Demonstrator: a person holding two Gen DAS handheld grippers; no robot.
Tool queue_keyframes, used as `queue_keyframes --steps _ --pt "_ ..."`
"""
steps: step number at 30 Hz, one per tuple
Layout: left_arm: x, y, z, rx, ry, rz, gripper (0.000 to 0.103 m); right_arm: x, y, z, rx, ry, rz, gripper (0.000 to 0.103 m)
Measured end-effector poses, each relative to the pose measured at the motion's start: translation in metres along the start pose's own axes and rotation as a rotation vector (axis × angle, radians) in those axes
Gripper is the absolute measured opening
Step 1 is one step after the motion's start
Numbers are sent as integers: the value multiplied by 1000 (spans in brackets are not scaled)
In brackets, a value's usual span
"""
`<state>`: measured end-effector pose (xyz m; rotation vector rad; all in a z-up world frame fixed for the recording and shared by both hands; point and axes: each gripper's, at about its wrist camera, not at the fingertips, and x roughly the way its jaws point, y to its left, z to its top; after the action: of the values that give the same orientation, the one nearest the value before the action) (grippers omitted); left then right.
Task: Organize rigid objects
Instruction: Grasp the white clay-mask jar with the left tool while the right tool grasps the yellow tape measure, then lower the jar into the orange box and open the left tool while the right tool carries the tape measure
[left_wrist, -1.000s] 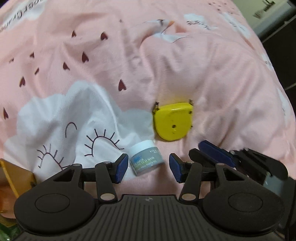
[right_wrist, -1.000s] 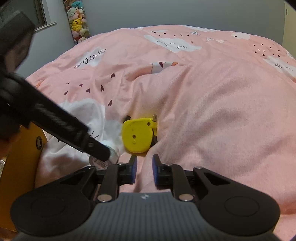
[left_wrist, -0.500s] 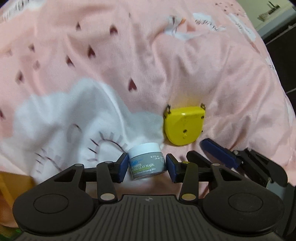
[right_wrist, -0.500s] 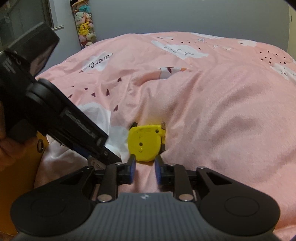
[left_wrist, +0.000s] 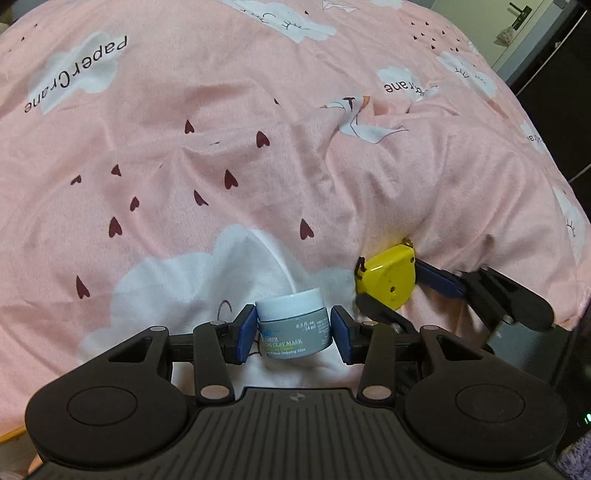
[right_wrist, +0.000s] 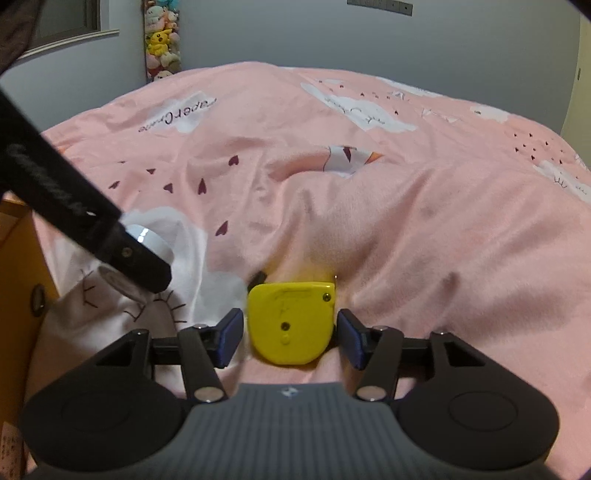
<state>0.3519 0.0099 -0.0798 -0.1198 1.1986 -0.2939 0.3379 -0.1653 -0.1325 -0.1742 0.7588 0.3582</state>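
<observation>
A small grey clay-mask jar (left_wrist: 293, 328) with a pale lid sits between my left gripper's (left_wrist: 293, 334) blue pads, which touch its sides; it looks lifted off the pink duvet. In the right wrist view the jar's lid (right_wrist: 149, 238) shows behind the left gripper's black finger. A yellow tape measure (right_wrist: 291, 325) lies on the duvet between my right gripper's (right_wrist: 291, 338) open pads, with gaps on both sides. In the left wrist view the tape measure (left_wrist: 388, 282) shows between the right gripper's fingers.
The pink duvet (left_wrist: 258, 129) with white clouds and dark hearts covers the whole bed. An orange cardboard box (right_wrist: 18, 288) stands at the left edge. Plush toys (right_wrist: 162, 37) hang on the far wall.
My left gripper closed on the jar and raised it. My right gripper opened wide and moved forward so the tape measure now lies between its pads.
</observation>
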Motion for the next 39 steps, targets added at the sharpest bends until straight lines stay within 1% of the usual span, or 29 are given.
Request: queue_keyframes --steps 5,8,12,20,25,30,32,36,37,39 --pt "-3 -7 -3 45 -22 14 49 3 -1 -1 3 -3 -1 54" --pt "-9 -7 -6 45 -31 0 48 2 0 -1 -1 -7 0 54" --pt "-24 -11 -12 51 -67 8 48 -11 5 0 -9 -19 20 54" --pt "-80 -16 -34 68 -139 -6 48 -54 18 7 4 -26 49 54" --pt "-120 -11 -56 59 -190 -4 48 -89 33 12 -17 -61 81 54" --pt "-157 2 -82 47 -220 22 48 -126 57 17 -50 -103 147 54" --pt "-170 12 -94 37 -224 42 48 -136 67 20 -60 -106 183 54" --pt "-194 36 -119 4 -205 100 48 -154 87 25 -57 -78 318 54" --pt "-198 43 -125 -3 -196 113 48 -157 95 27 -61 -64 358 54" --pt "-203 55 -139 -16 -157 139 48 -160 107 30 -73 -42 412 54"
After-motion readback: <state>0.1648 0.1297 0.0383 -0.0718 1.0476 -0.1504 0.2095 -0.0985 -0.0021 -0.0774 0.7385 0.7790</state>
